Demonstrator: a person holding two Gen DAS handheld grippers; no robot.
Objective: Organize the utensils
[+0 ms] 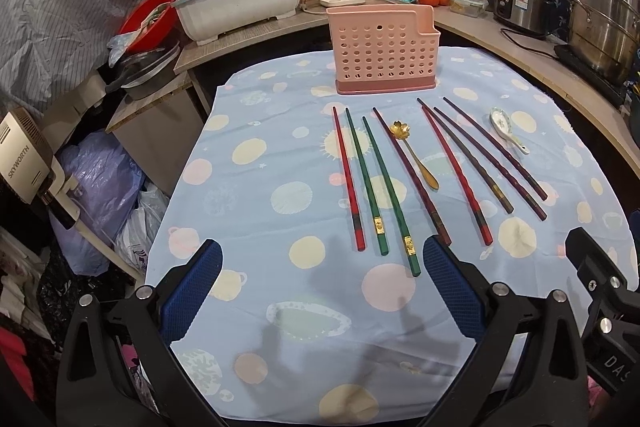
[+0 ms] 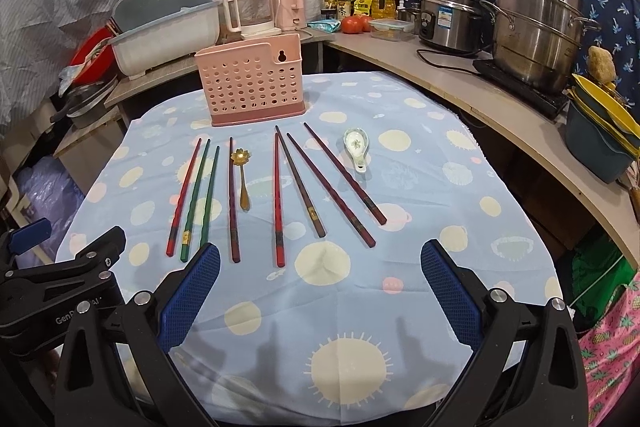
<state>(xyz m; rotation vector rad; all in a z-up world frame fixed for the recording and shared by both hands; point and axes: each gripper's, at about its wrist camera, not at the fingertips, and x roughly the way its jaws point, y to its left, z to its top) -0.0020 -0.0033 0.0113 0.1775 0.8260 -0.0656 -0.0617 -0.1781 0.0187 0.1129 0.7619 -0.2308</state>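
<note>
Both claws hover over the near edge of the blue spotted cloth, nothing gripped. Left gripper: jaws spread wide, empty. Right gripper: same, wide and empty.

Step in hand, as judged: first pick, not yet begun. To do it well, take 1 stick at a time at its thick near end, jaws across the shaft, lift clear of its neighbours, then tip it upright before it goes into the holder.

Landmark: pink perforated holder, upright at the far side of the cloth, seemingly empty. In front of it lie 8 chopsticks, fanned, thick ends nearest the claws: 2 red, 2 green, 4 dark. The gold flower spoon lies among them, mid-row. The white ceramic spoon sits in front-right of the holder, bowl up.
</note>
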